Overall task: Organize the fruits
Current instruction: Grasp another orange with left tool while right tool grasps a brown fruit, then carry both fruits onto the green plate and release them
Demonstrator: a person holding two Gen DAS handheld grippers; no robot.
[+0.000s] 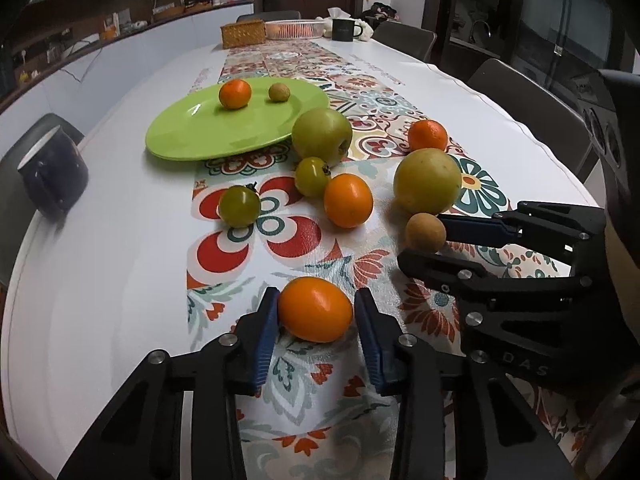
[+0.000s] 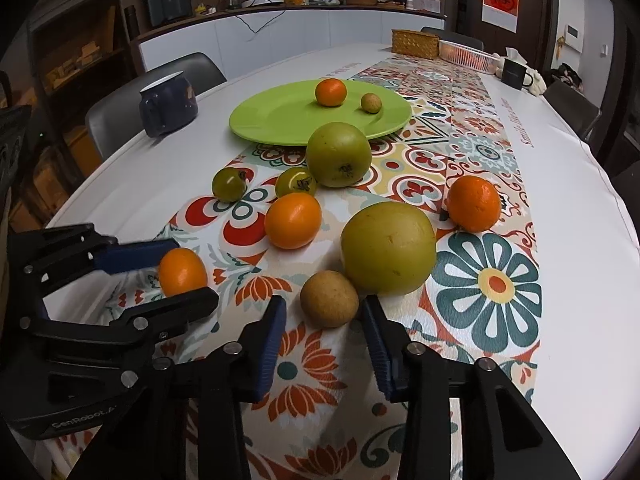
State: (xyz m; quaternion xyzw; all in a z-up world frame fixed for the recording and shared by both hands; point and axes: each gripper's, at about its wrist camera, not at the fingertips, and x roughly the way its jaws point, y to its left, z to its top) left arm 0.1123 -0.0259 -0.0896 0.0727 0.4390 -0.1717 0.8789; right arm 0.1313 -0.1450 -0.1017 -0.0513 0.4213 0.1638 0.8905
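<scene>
A green plate (image 1: 200, 132) (image 2: 280, 120) holds a small orange (image 1: 235, 94) and a small brown fruit (image 1: 279, 92). My left gripper (image 1: 316, 312) is open around an orange fruit (image 1: 315, 309) (image 2: 182, 271) on the patterned runner; its left pad touches it, the right pad stands just off. My right gripper (image 2: 325, 312) (image 1: 424, 236) is open around a small brown fruit (image 2: 329, 299) (image 1: 425, 233), with gaps on both sides. Two large green apples (image 1: 322, 135) (image 1: 427, 181), two green tomatoes (image 1: 239, 205) (image 1: 312, 176) and two more oranges (image 1: 348, 200) (image 1: 427, 135) lie loose between the grippers and the plate.
A dark blue mug (image 1: 52, 176) (image 2: 168, 102) stands at the table's left edge. A wicker box (image 1: 243, 34), a white basket (image 1: 294, 29) and a dark mug (image 1: 344, 29) stand at the far end. Chairs line the table's right side.
</scene>
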